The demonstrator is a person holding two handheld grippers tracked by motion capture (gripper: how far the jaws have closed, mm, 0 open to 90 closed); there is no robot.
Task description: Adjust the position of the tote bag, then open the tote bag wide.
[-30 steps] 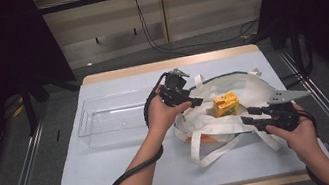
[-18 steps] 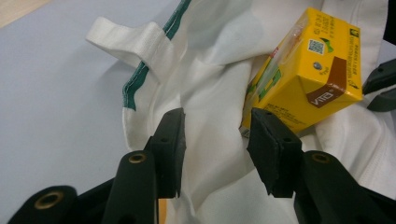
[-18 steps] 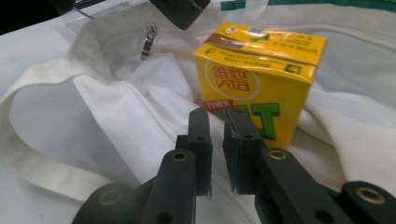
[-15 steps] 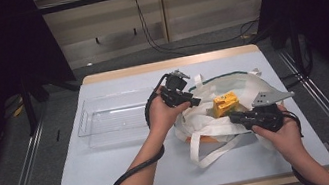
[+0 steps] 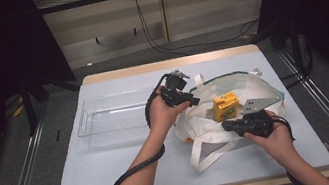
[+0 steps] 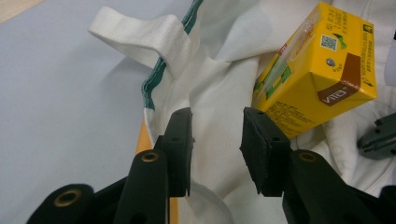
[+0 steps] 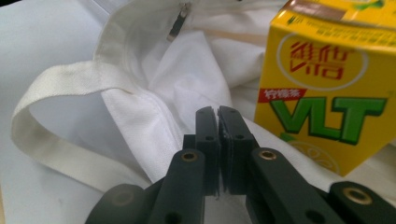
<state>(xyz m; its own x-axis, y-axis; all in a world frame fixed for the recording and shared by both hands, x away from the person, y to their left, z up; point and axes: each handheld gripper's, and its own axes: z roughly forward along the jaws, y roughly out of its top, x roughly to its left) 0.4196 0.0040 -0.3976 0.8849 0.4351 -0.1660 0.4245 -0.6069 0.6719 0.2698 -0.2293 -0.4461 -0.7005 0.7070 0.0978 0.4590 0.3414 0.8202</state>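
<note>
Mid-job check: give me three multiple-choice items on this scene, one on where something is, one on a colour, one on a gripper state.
1. Where does the yellow drink carton sit?
A. in the clear tray
B. on the white tote bag
C. on the floor

2. What colour is the trim along the edge of the white tote bag?
A. red
B. green
C. black

3. How do the jaws of the right hand-held gripper stand?
A. shut together
B. wide open
C. clamped around the carton

Answers:
1 B: the high view shows the carton resting on the bag's fabric, right of the clear plastic tray.
2 B: the left gripper view shows a green band along the bag's edge.
3 A: in the right gripper view the two pads meet, beside the carton, while the left hand-held gripper stands open.
</note>
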